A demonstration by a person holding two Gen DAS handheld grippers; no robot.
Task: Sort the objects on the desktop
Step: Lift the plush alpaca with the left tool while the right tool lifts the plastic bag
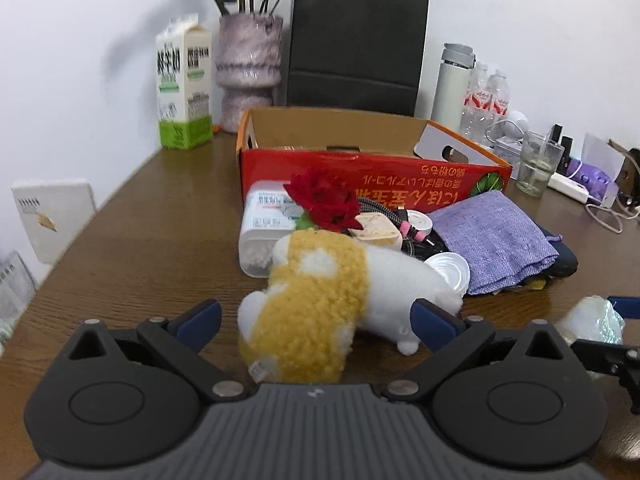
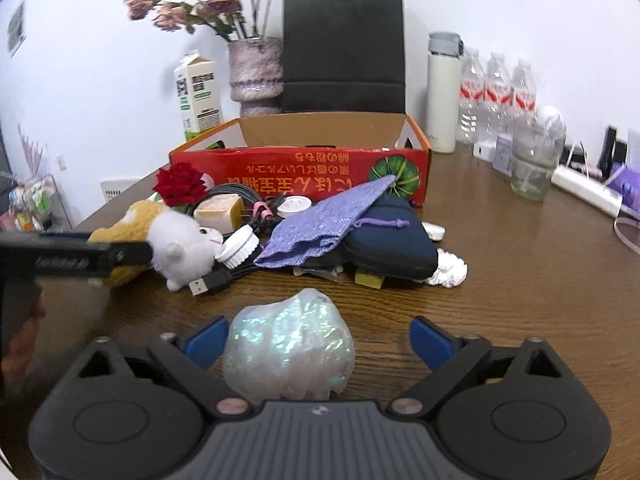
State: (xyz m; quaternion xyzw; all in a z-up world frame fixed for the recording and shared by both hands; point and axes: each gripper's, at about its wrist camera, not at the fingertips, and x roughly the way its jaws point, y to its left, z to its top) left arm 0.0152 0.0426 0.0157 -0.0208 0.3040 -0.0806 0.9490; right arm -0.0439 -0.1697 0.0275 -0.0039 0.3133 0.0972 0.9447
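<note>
Lying on the brown desk (image 1: 140,240), the plush toy (image 1: 316,300) sits between the wide-apart fingers of the left gripper (image 1: 316,320), untouched by either pad. Only the right wrist view shows the shiny wrapped bundle (image 2: 290,348) whole, between the right gripper (image 2: 318,340) fingers, also released, plus a USB plug (image 2: 208,282) and the dark pouch (image 2: 390,240) before the red box (image 2: 304,168).

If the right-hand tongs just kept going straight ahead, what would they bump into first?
The shiny wrapped bundle: it already sits between the open right tongs, touching neither pad as far as I can see. Beyond it lies the pile, probably the dark blue case first, though depth is unclear.
</note>
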